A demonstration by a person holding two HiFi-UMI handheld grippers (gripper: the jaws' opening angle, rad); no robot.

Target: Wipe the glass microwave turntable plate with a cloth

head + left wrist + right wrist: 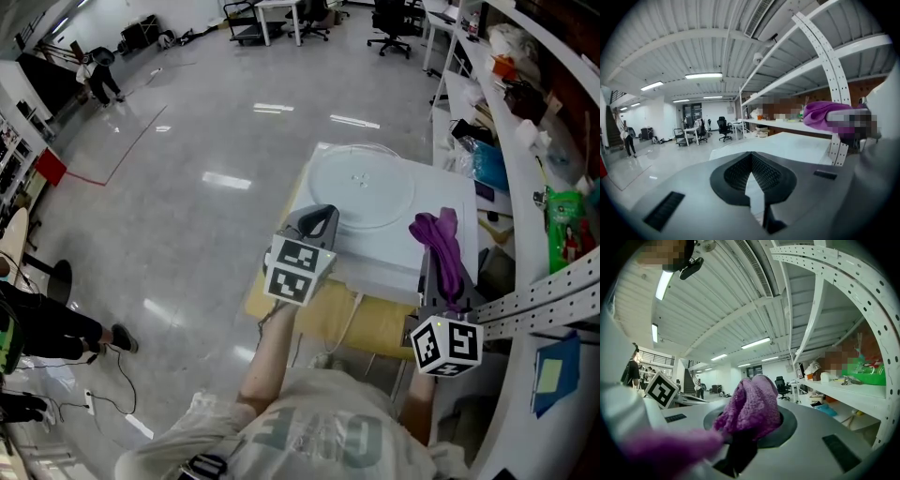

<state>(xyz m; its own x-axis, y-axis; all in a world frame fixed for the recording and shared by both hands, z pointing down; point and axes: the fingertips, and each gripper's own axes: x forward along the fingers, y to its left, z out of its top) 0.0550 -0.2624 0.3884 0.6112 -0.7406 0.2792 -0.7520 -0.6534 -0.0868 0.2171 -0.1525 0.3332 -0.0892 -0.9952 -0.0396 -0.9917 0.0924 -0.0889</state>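
1. One glass turntable plate (361, 183) lies flat on the white tabletop (445, 202), towards its far left part.
2. One purple cloth (441, 239) is bunched up to the plate's right, over the near right part of the tabletop and apart from the plate.
3. Two grippers are in use. The right gripper (751, 426) is clenched on the cloth, which bulges out past its jaws.
4. The left gripper (317, 218) has its jaws pressed together at the tips with nothing between them. In the head view its tip overlaps the plate's near left rim; whether they touch I cannot tell.
5. Two marker cubes show, one on each gripper: left (298, 269), right (447, 345).
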